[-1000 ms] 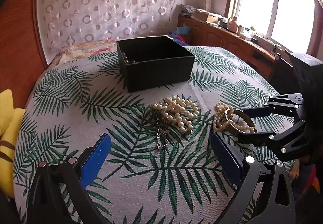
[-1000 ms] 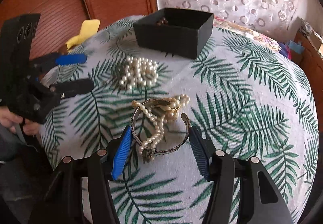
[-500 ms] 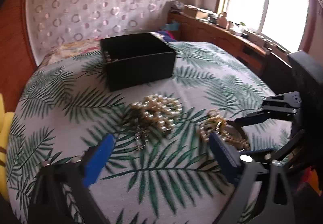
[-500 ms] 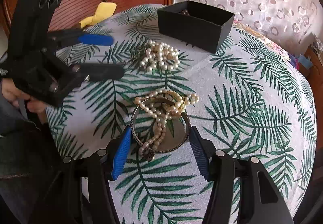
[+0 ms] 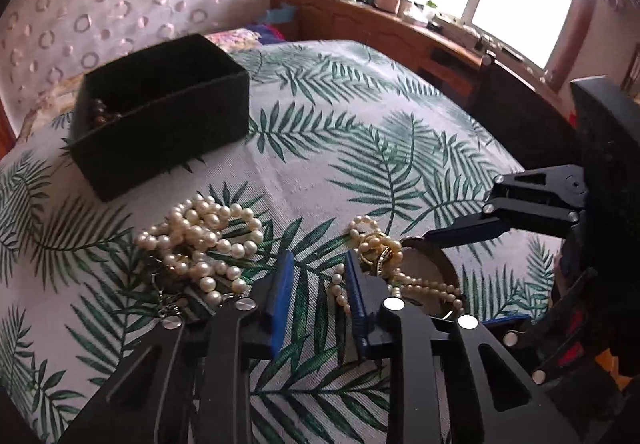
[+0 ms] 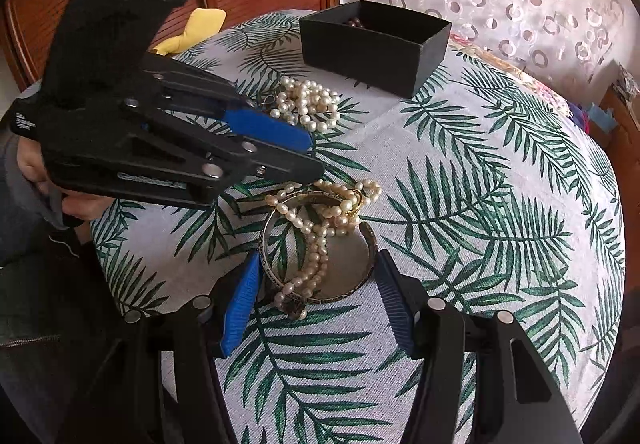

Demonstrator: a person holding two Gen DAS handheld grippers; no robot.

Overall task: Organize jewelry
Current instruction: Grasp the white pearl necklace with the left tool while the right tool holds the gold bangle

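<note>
Two handheld grippers meet over jewelry on a palm-leaf tablecloth [image 6: 460, 172].

The right gripper [image 6: 318, 298] is spread, its blue pads either side of a metal bangle [image 6: 362, 276] draped with a pearl strand [image 6: 316, 244]. The left gripper [image 5: 316, 298] has a narrow gap between its fingers and holds nothing, near the strand. A pearl heap [image 5: 200, 236] lies toward the black box [image 6: 372, 40] near the far edge.

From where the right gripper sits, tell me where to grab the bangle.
Grip the bangle across its band, on the bare right-hand side. It lies flat, and the pearl strand drapes over its far rim and middle, so that side is cleaner. The right gripper is open and already straddles it; probably shift right, then close.
</note>
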